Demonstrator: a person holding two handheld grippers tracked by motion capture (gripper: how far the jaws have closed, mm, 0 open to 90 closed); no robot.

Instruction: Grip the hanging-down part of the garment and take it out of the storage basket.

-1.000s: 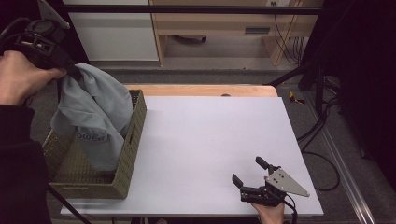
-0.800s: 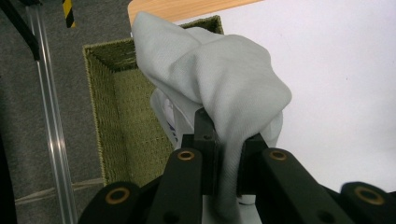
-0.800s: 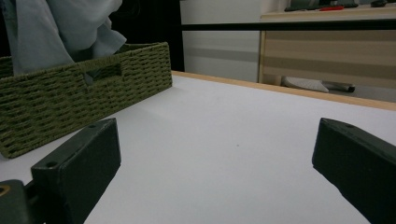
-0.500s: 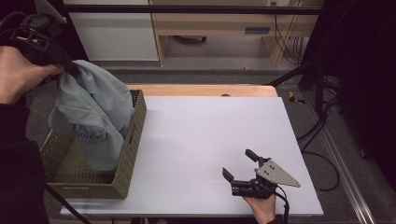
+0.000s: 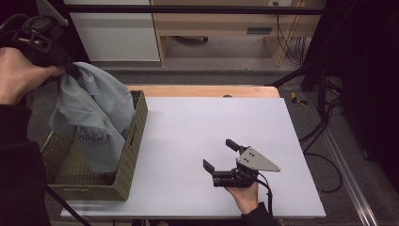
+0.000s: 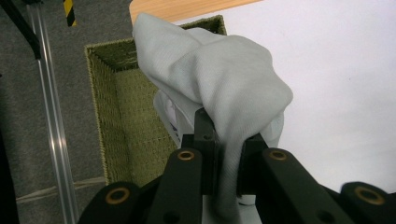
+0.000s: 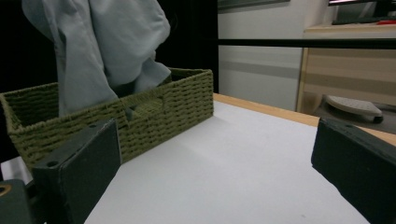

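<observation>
Above the olive-green woven rectangular basket (image 5: 127,155) hung a pale grey-blue cloth garment (image 5: 96,117), crumpled, with blue lettering, its lower folds still inside the basket. The left hand-held gripper (image 5: 70,70) had its jaws clamped on a bunched top fold. Right of the basket, well apart over the bare white counter (image 5: 188,122), the right hand-held gripper (image 5: 221,155) stood wide open, holding nothing.

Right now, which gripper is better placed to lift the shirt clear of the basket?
Left. The left gripper already pinches the shirt above the basket; the right gripper is open, apart over the table.
</observation>
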